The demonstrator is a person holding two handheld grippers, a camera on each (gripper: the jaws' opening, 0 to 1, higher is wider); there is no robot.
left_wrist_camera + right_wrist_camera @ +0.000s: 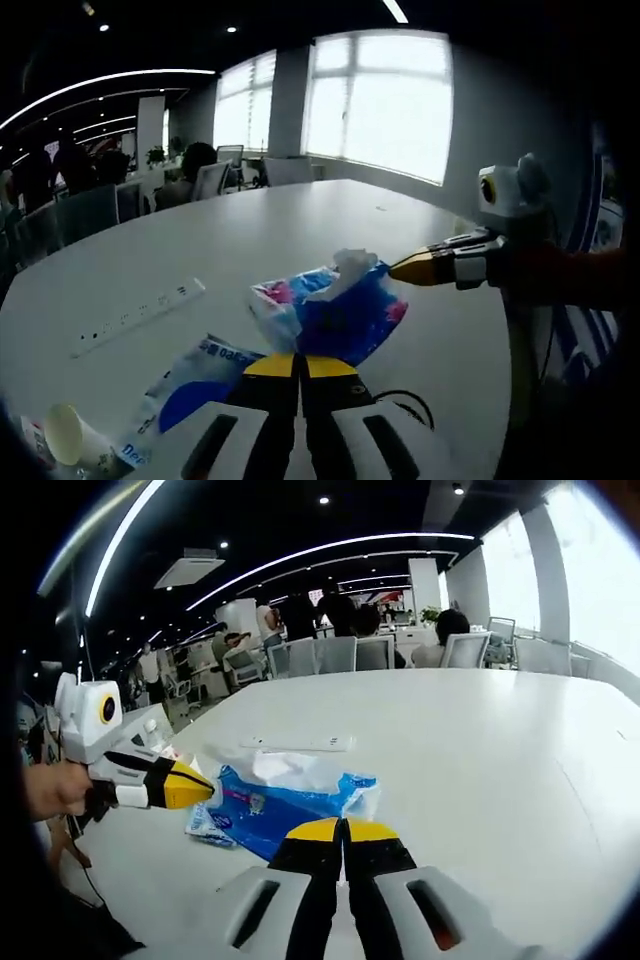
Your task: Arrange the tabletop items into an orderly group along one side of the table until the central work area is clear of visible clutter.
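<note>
A blue and pink tissue pack with white tissue sticking out lies on the white table. My left gripper is shut, its yellow tips right at the pack's near edge. I cannot tell if they pinch the wrapper. My right gripper comes in from the right, its yellow tip at the tissue on top. In the right gripper view the same pack lies just beyond my shut right gripper. My left gripper touches the pack's left end.
A white power strip lies left of the pack, seen also as the strip behind it. A blue-white packet, a paper cup and a black cable lie near me. Chairs and people stand beyond the far edge.
</note>
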